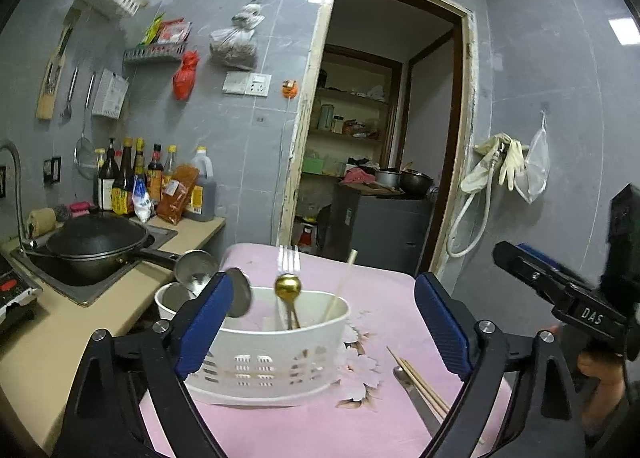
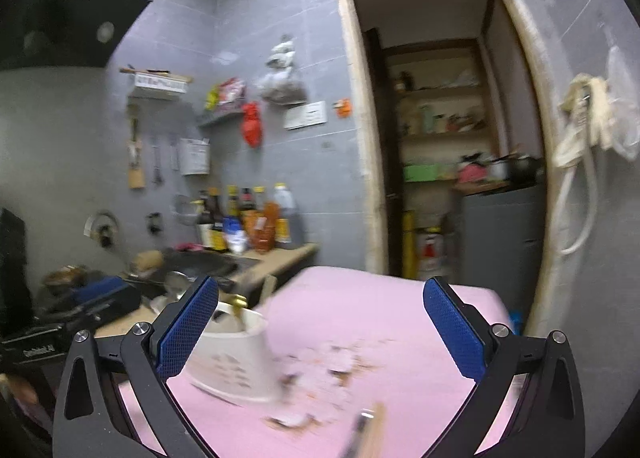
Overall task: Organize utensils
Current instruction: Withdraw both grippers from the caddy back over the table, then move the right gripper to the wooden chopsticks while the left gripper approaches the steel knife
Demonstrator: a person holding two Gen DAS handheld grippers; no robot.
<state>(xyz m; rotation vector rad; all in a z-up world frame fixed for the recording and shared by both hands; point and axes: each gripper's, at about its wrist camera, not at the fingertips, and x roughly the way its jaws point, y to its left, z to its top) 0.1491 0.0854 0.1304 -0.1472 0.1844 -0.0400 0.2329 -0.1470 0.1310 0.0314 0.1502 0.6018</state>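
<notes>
My left tongs [image 1: 320, 322] hang wide apart with nothing between the blue pads, straddling the white utensil basket [image 1: 276, 354] that stands on the pink worktop [image 1: 384, 298] toward its left edge. Inside the basket I see a gold spoon [image 1: 287, 287] standing bowl up, a fork [image 1: 289, 258] with its tines upward just behind the spoon, a single chopstick [image 1: 340, 286] leaning toward the right wall, and a steel ladle [image 1: 239, 292] tilted at the left end, partly hidden by my left pad. Near the worktop's right edge, toward the near corner, a pair of wooden chopsticks [image 1: 418, 382] lies flat beside a metal utensil handle [image 1: 412, 394]; they touch or nearly touch, and my right finger covers their near ends.

My right tongs [image 2: 320, 334] are also spread wide and hold nothing. That view is blurred, but I make out the same basket [image 2: 236, 362] just beyond the left pad and the chopsticks and handle as a smear at the bottom edge. From the left wrist camera the right tongs [image 1: 560, 290] show at the far right, above the worktop's right edge.

Left of the worktop, a black wok [image 1: 96, 238] sits in the sink.
</notes>
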